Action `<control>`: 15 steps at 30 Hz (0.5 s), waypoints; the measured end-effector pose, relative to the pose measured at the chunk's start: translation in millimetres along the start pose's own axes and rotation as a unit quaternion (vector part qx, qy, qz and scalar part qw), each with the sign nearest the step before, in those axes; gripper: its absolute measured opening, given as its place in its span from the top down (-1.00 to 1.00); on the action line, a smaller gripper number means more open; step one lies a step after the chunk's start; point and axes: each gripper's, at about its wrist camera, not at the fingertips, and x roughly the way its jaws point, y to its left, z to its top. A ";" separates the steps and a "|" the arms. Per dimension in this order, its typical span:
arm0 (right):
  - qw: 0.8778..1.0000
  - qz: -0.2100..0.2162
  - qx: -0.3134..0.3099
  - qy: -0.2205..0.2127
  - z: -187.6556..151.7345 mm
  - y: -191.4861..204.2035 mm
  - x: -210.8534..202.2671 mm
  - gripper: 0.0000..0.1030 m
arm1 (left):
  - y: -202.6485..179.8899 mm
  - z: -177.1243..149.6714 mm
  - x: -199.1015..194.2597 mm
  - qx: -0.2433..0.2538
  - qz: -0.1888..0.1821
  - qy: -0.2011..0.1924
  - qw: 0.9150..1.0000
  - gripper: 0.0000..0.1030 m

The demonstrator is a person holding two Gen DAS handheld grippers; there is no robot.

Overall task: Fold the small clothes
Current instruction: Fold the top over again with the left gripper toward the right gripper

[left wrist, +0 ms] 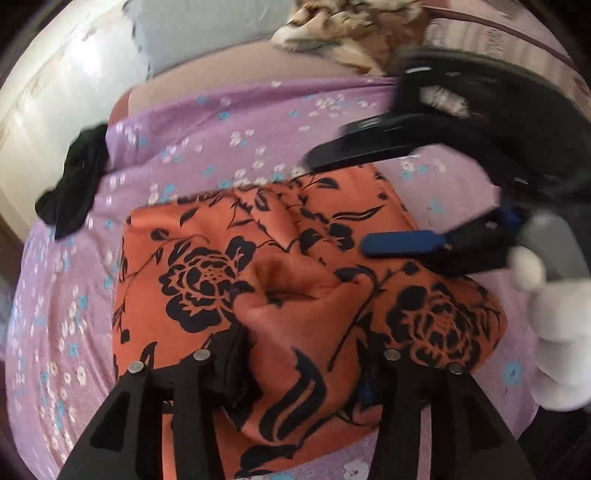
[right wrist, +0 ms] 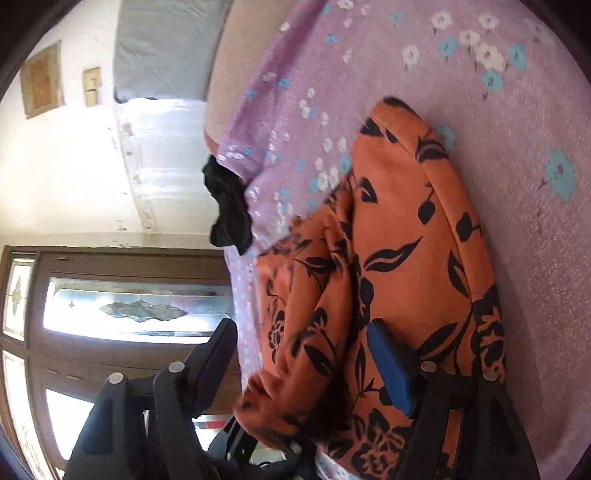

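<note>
An orange garment with black flowers [left wrist: 295, 258] lies folded and rumpled on the purple flowered sheet [left wrist: 221, 129]. My left gripper [left wrist: 299, 369] is low at its near edge. Its jaws stand apart, a raised fold of the cloth runs between them, and that cloth hides the fingertips. My right gripper [left wrist: 338, 203] hovers over the garment's far right part, held by a white-gloved hand [left wrist: 546, 295]. In the right wrist view the right gripper [right wrist: 301, 325] is open: the blue pad [right wrist: 388, 369] sits over the orange garment [right wrist: 399, 240], and the other finger is off the bed's edge.
A small black cloth [left wrist: 74, 184] [right wrist: 229, 206] hangs at the sheet's edge. A brown and cream patterned pile [left wrist: 343, 29] lies at the far side, beside a grey-blue cushion [left wrist: 192, 33]. Beyond the bed are a white wall and a glazed wooden door [right wrist: 129, 310].
</note>
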 end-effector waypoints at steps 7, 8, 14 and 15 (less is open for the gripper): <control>0.999 -0.038 -0.033 0.012 -1.4 15.8 18.3 -0.49 | 71.7 -40.9 -86.0 -0.023 -0.090 -0.120 0.988 -0.62; 0.998 -0.049 -0.040 0.012 -1.2 18.4 22.8 -0.50 | 85.8 -45.5 -86.0 -0.043 -0.083 -0.125 0.988 -0.62; 0.988 -0.119 -0.093 0.023 -5.2 34.2 58.5 -0.52 | 164.5 -75.7 -29.3 -0.197 -0.030 -0.068 0.978 -0.59; 0.984 -0.136 -0.113 0.018 -9.1 39.7 64.0 -0.52 | 165.5 -75.7 -19.2 -0.205 -0.039 -0.047 0.977 -0.59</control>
